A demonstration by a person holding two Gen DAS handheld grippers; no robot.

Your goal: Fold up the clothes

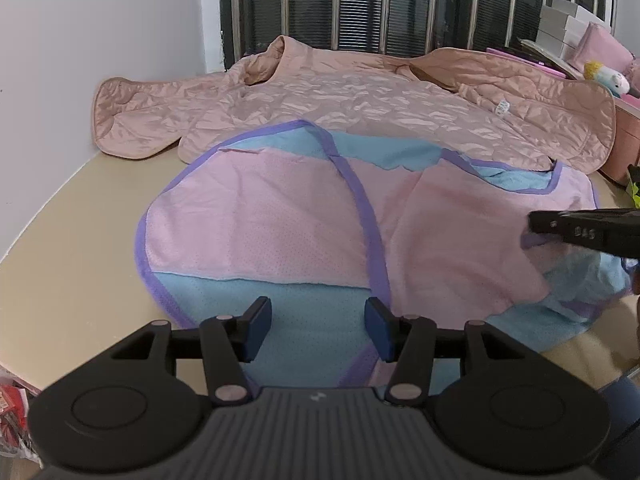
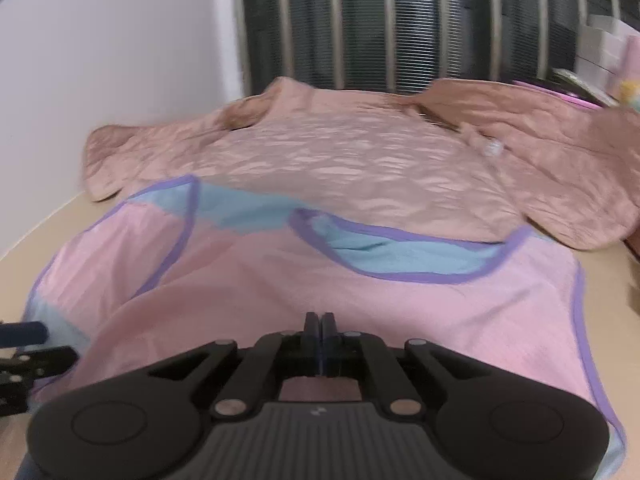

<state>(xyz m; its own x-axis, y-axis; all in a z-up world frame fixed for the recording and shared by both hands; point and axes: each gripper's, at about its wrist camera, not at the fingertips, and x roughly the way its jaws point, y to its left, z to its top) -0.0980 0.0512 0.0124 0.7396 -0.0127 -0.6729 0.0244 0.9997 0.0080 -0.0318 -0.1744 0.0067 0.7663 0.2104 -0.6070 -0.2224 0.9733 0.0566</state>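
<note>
1. Nearest the left wrist camera, the left gripper (image 1: 318, 328) stood with its blue-padded fingers spread wide and holding nothing, poised over the near blue panel of the garment.
2. That pink-and-blue vest (image 1: 304, 216) lay spread on the beige table (image 1: 72, 264), its mesh fabric pink across the middle, light blue at the near hem and neckline, with purple binding along the edges and armholes.
3. Part of the vest's right side was lifted and folded over, showing blue beneath.
4. In the right wrist view, the right gripper (image 2: 320, 326) had its fingers pressed together on the pink cloth of the vest, which was drawn up around it; this view was motion-blurred.
5. Behind the vest, and partly under its far edge, a quilted dusty-pink jacket (image 1: 360, 100) lay flat with sleeves out.
6. A barred window (image 1: 360, 0) stood beyond the table.
</note>
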